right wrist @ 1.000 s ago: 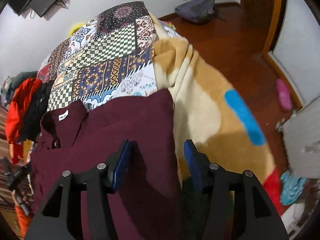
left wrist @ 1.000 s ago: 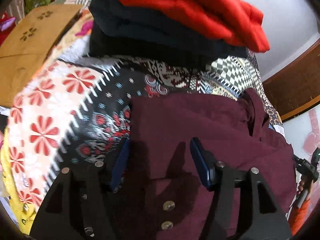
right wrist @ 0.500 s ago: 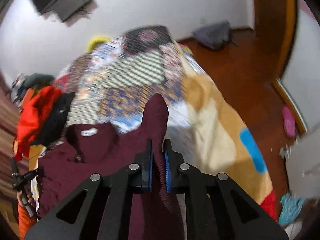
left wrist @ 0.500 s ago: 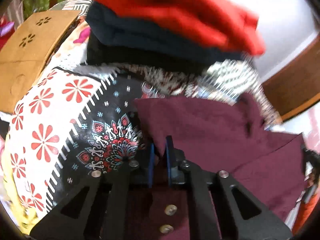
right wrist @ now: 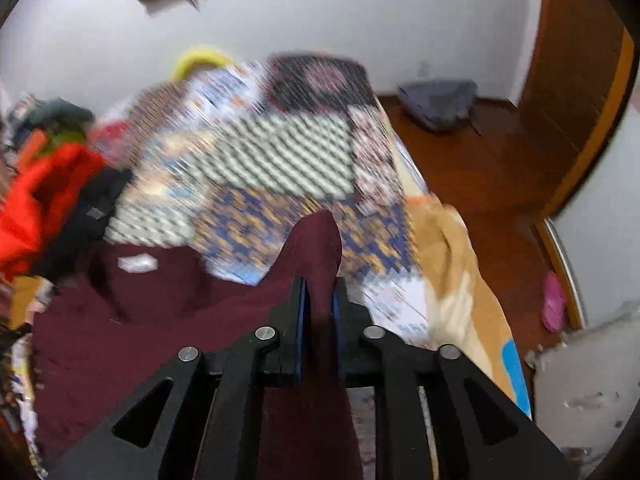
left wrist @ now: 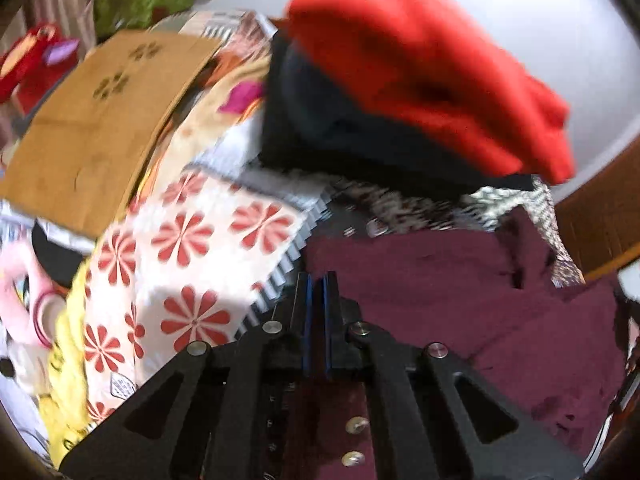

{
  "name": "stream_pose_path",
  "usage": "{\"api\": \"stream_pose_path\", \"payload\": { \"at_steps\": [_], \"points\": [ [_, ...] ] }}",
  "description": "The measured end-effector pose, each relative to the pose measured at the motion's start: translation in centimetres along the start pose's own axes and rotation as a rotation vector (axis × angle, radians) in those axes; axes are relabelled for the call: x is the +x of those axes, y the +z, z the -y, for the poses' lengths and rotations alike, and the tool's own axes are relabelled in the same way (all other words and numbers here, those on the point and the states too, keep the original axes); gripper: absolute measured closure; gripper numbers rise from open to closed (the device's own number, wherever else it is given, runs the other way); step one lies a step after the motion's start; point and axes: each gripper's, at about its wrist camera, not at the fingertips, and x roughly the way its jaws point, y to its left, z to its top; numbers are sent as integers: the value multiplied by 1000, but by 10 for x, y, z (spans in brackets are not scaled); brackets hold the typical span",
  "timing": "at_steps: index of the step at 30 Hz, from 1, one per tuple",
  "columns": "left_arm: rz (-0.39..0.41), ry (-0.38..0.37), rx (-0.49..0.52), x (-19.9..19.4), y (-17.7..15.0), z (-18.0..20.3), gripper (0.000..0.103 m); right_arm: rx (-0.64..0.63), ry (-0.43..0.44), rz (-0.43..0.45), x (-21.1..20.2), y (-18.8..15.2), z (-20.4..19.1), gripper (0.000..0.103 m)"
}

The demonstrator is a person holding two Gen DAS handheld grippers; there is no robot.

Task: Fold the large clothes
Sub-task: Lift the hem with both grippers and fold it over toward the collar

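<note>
A maroon button shirt (left wrist: 440, 280) lies spread on the patterned bedspread (left wrist: 192, 264). My left gripper (left wrist: 316, 280) is shut on the shirt's near edge by the button placket, with cloth pinched between its blue pads. In the right wrist view the same maroon shirt (right wrist: 140, 320) shows its collar with a white label (right wrist: 138, 264). My right gripper (right wrist: 319, 284) holds a raised fold of it that sticks up past the fingertips. Its jaws are opening slightly, and the cloth is still pressed between the pads. Both views are blurred by motion.
A stack of a red garment (left wrist: 420, 60) on dark ones (left wrist: 340, 132) lies behind the shirt. A cardboard sheet (left wrist: 100, 120) is at the left. A tan blanket (right wrist: 460, 280) hangs off the bed's right edge over the wooden floor (right wrist: 500, 184), with a grey backpack (right wrist: 440, 104) by the wall.
Both grippers were open over the shirt a second ago. Each has since closed on cloth and lifted it. The right one has raised a fold and swung it toward the collar.
</note>
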Motion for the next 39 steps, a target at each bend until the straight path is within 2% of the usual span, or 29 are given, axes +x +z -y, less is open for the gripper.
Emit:
{"api": "stream_pose_path", "payload": {
  "at_steps": [2,5,7,9,11,15,17,18,23,27,30,34,39],
  "points": [
    [-23,0,-16,8,-4,-6,97,-6,-59,-71,17,-10,13,86],
    [-41,18,5,9,-9,-4,92,0,-60,-123,18,-19,26,78],
    [-35,47,50,2,-12,4,90,3,-46,-104,3,-23,33,69],
    [-22,65,91,-9,-15,13,82,-13,-48,-73,-16,-28,35,63],
    [4,75,124,-22,-18,22,65,-46,-40,-49,-33,-34,30,57],
    [67,86,166,-54,-23,35,57,-142,-55,22,-71,-51,18,48],
    [90,94,179,-65,-26,39,47,-190,-59,60,-85,-58,12,39],
    [104,98,182,-73,-29,39,45,-212,-62,81,-95,-65,9,37],
    [111,87,181,-102,-48,30,41,-231,-24,121,-121,-91,6,36],
    [101,79,189,-121,-73,16,40,-203,13,115,-129,-119,8,36],
    [83,70,183,-131,-96,5,38,-189,6,99,-129,-138,9,36],
    [43,75,175,-134,-126,-9,37,-174,-22,94,-131,-162,11,36],
    [-25,32,165,-126,-163,-17,37,-114,-6,53,-128,-187,18,36]
  ]
}}
